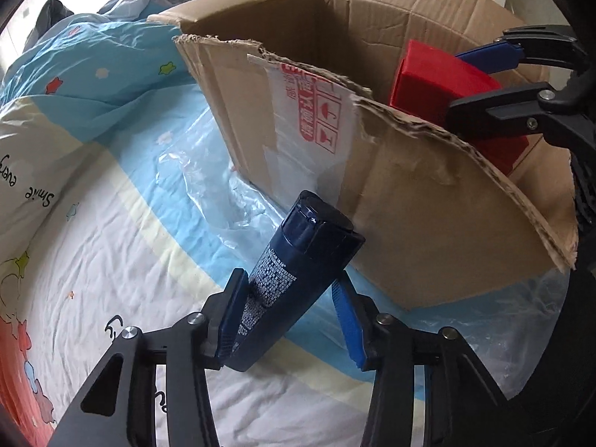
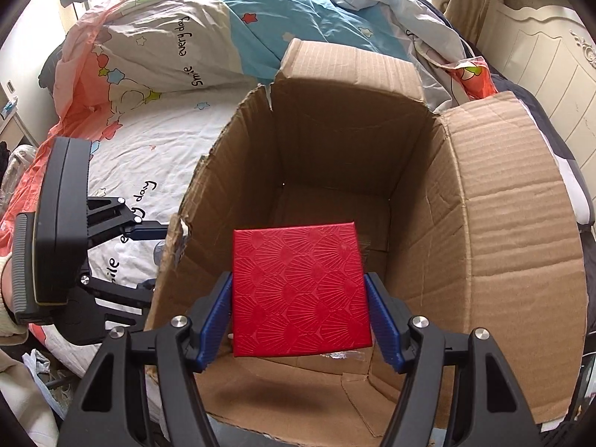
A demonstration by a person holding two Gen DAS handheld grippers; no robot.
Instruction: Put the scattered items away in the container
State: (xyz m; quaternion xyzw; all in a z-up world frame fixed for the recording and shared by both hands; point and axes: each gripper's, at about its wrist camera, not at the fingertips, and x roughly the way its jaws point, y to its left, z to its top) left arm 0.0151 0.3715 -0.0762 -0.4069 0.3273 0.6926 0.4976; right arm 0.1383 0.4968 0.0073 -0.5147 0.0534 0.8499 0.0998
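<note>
A dark blue bottle [image 1: 298, 260] with a flip cap lies on the bed against the outer wall of the open cardboard box [image 1: 409, 205]. My left gripper [image 1: 289, 277] is shut on its body, a blue pad on each side. My right gripper [image 2: 298, 276] is shut on a red embossed box [image 2: 298, 290] and holds it above the floor of the cardboard box [image 2: 503, 223], which looks bare beneath it. From the left wrist view, the red box [image 1: 439, 78] and right gripper [image 1: 480, 85] show over the torn rim.
The cardboard box stands on a clear plastic sheet [image 1: 208, 193] spread over the printed bedsheet [image 1: 111, 260]. A rumpled quilt [image 2: 260, 22] is heaped behind the box. A white headboard [image 2: 540, 67] stands at the right. The box flaps stand up, torn along the near rim.
</note>
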